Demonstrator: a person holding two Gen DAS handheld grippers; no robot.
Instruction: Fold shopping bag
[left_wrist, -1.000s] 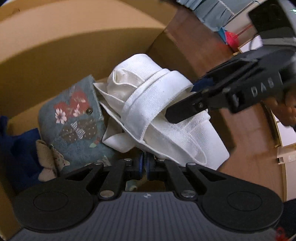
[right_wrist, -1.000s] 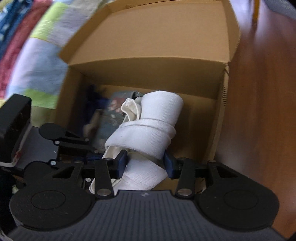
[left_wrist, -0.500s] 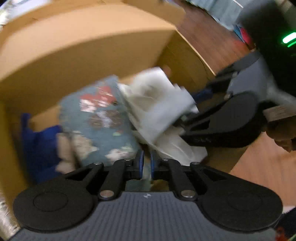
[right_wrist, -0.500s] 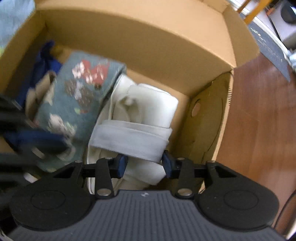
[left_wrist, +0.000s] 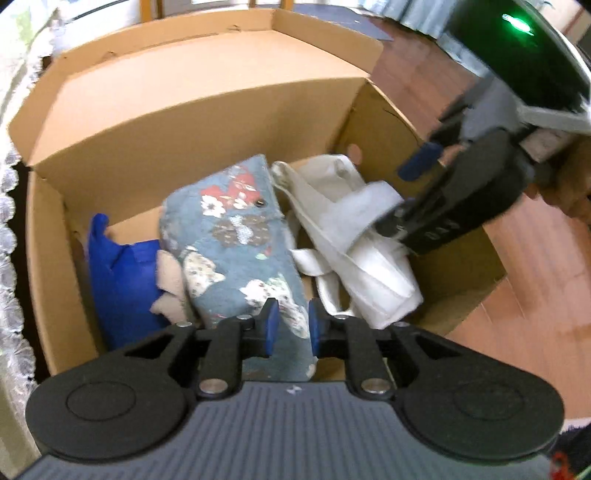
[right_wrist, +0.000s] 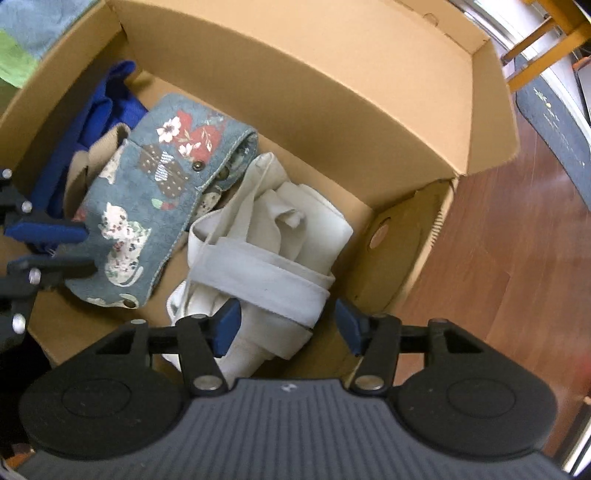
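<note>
Shopping bag (right_wrist: 273, 236) looks rolled up, strap-wrapped n lying in the cardboard box (right_wrist: 332, 66) beside a floral pouch (right_wrist: 147, 192), right gripper (right_wrist: 286, 326) fingers spread apart, left gripper (left_wrist: 289, 325) fingers slightly apart w/ nothing held, so prob basically done.

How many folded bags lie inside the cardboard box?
3: a blue bag at the left wall, a floral denim bag in the middle, and a white canvas bag on the right. More may be hidden beneath them.
</note>
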